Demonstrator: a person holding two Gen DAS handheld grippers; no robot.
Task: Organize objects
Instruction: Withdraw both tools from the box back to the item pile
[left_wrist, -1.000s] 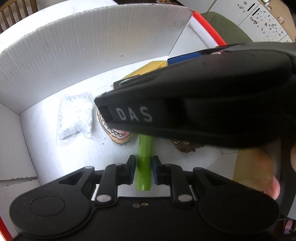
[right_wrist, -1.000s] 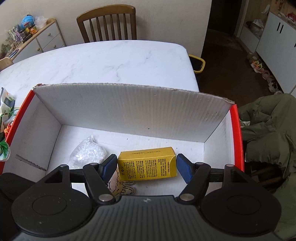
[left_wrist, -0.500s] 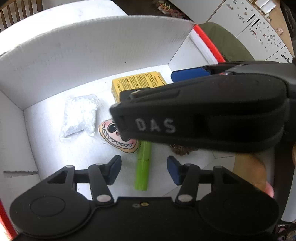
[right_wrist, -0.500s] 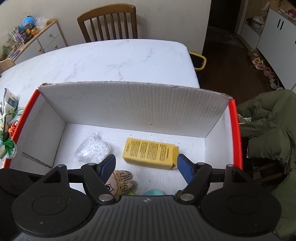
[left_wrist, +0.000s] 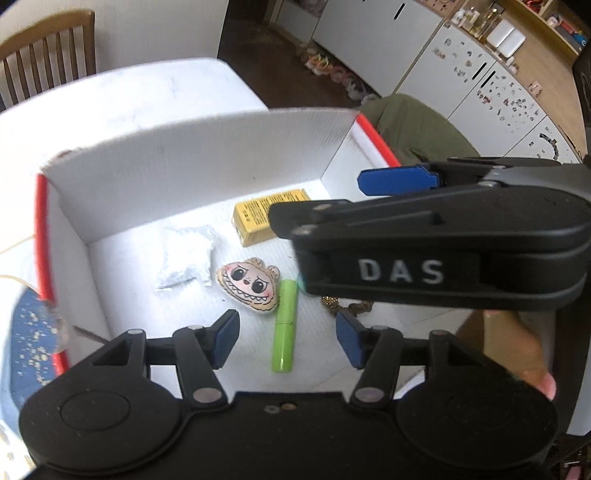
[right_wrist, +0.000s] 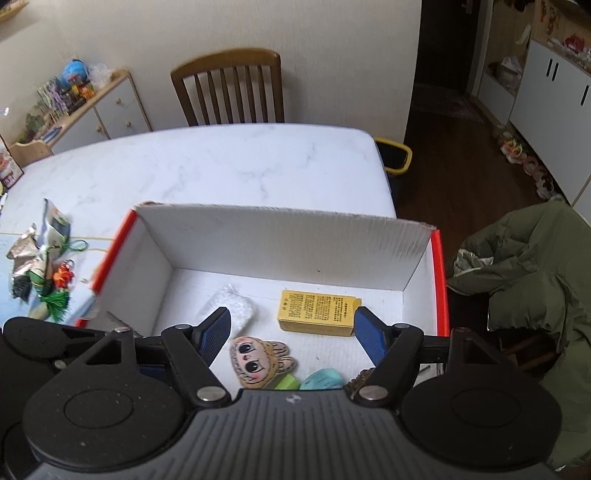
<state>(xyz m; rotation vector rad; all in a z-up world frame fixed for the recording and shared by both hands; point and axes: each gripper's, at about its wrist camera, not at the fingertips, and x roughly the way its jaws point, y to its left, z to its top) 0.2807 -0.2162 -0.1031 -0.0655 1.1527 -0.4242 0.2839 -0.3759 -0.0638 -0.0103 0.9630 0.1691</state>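
Cardboard box (right_wrist: 280, 236) holds 1 green tube (left_wrist: 285, 325), 1 yellow carton (right_wrist: 317, 312); both tongs agape, empty.

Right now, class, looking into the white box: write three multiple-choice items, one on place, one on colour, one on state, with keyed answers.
1. The yellow carton lies:
A. inside the white box
B. on the chair
C. on the floor

2. The tube beside the cartoon face charm is:
A. red
B. green
C. black

3. The left tongs are:
A. shut on the tube
B. shut on nothing
C. open

Answers: 1 A, it rests on the box floor; 2 B, bright green; 3 C, pads apart, holding nothing.
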